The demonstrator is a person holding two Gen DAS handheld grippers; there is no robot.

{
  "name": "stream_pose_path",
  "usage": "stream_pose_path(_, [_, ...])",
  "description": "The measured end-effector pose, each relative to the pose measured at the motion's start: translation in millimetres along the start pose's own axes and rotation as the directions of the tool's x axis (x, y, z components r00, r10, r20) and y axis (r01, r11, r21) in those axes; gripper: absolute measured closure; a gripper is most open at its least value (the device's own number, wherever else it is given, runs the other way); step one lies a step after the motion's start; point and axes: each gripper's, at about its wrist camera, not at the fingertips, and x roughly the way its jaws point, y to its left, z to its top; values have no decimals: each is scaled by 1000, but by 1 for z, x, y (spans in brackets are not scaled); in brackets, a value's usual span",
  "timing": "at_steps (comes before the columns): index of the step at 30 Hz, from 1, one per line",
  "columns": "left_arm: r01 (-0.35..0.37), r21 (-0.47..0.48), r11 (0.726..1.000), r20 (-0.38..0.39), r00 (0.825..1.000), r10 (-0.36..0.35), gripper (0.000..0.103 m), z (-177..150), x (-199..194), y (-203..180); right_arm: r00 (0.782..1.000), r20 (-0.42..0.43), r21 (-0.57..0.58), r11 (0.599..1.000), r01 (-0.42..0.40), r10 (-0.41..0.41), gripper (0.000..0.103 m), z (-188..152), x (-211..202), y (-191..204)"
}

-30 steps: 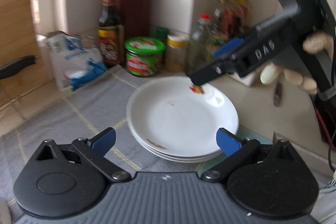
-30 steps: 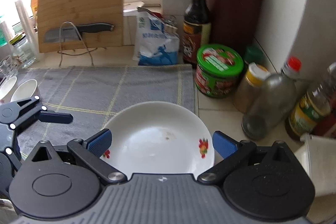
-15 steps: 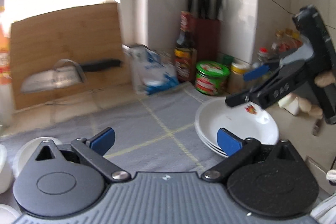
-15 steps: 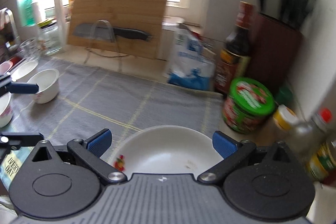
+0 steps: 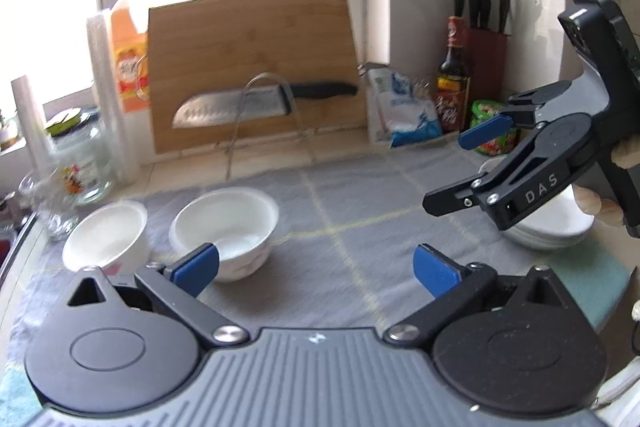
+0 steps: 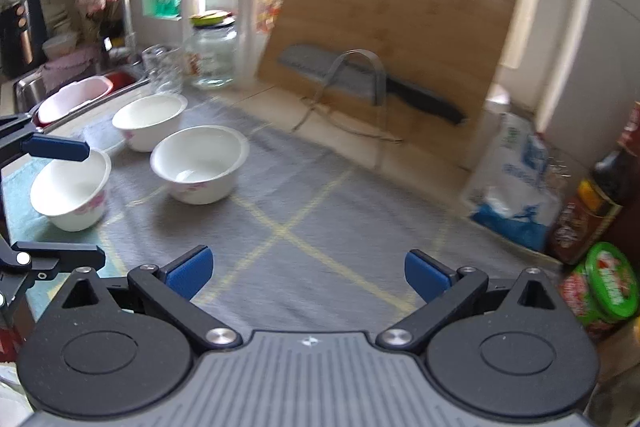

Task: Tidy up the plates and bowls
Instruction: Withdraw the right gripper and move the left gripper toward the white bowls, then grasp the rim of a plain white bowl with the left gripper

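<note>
Both jaws are wide apart and hold nothing. The left gripper point(image 5: 316, 269) hangs over the grey cloth point(image 5: 360, 207), and its left pad is just in front of a white bowl point(image 5: 224, 231). The right gripper point(image 6: 308, 273) hangs over the same cloth and touches nothing.

The cloth has thin yellow lines and lies on a kitchen counter by a bright window. Three white bowls sit on the left part of the cloth, near the sink point(image 6: 60, 87). A stack of white plates point(image 5: 552, 223) sits at the right end of the cloth. Behind the cloth a wooden cutting board point(image 5: 252, 67) leans up, with a big knife point(image 5: 240, 107) in front of it.
</note>
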Motion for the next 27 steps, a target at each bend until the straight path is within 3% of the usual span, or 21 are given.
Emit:
stream_pose_path(11, [12, -14, 1000, -54, 998, -13, 1, -36, -22, 81, 998, -23, -18, 998, -58, 58, 0, 27, 29, 99])
stream_pose_path(17, [-4, -16, 1000, -59, 998, 3, 1, -39, -32, 123, 986, -59, -87, 983, -161, 156, 0, 28, 45, 145])
stream_pose_path(21, [-7, 5, 1000, -107, 994, 7, 1, -38, -26, 143, 970, -80, -99, 966, -238, 231, 0, 23, 55, 167])
stream_pose_path(27, [32, 34, 999, -184, 983, -26, 3, -39, -10, 154, 968, -81, -150, 957, -248, 238, 0, 19, 75, 197])
